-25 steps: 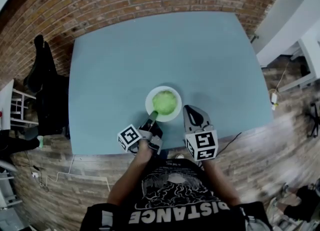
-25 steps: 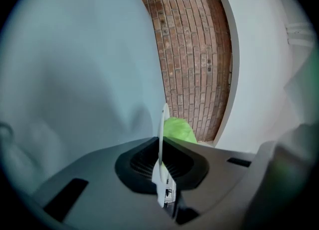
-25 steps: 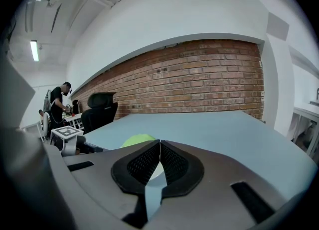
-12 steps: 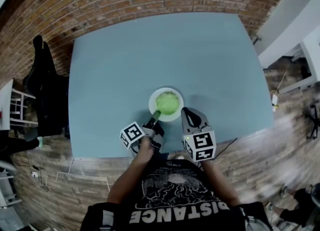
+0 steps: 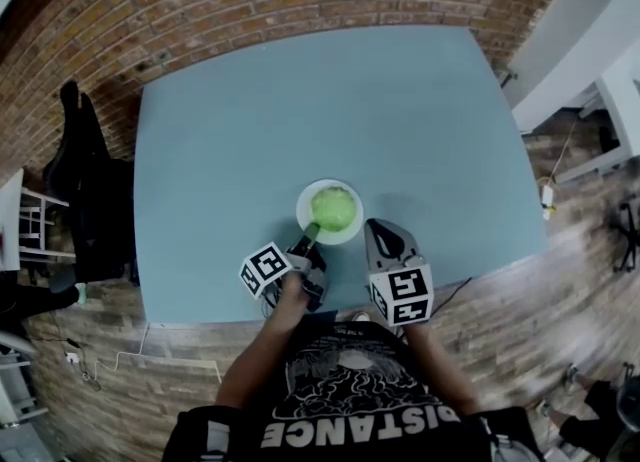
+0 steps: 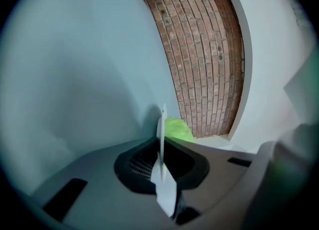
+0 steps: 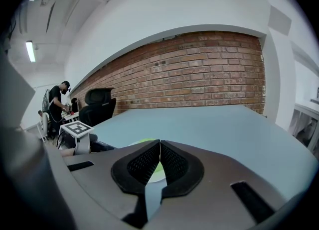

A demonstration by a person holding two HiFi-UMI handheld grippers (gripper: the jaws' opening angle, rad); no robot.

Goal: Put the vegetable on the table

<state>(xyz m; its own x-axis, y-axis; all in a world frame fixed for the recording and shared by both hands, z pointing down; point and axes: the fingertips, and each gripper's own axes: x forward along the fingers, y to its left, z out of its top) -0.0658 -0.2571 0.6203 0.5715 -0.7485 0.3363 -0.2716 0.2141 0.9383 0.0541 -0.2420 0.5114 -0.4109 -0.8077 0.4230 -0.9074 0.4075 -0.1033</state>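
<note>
Your left gripper (image 5: 306, 238) pinches the plate (image 5: 304, 206) rim, the vegetable (image 5: 333, 209) lies on that plate, the right gripper (image 5: 376, 224) is closed and empty beside it — if you tilt too sharply, the vegetable may roll off the table (image 5: 250, 130).

In the left gripper view the white plate (image 6: 162, 129) shows only edge-on. With the left gripper (image 6: 162, 147)'s jaws it hides most of the green vegetable (image 6: 178, 129) at centre. At lower centre of the right gripper view, the right gripper (image 7: 159, 149)'s jaws leave slivers of both. The head view's bottom edge crops the person (image 5: 350, 400), and the floor (image 5: 560, 350) at lower right is blurred.
</note>
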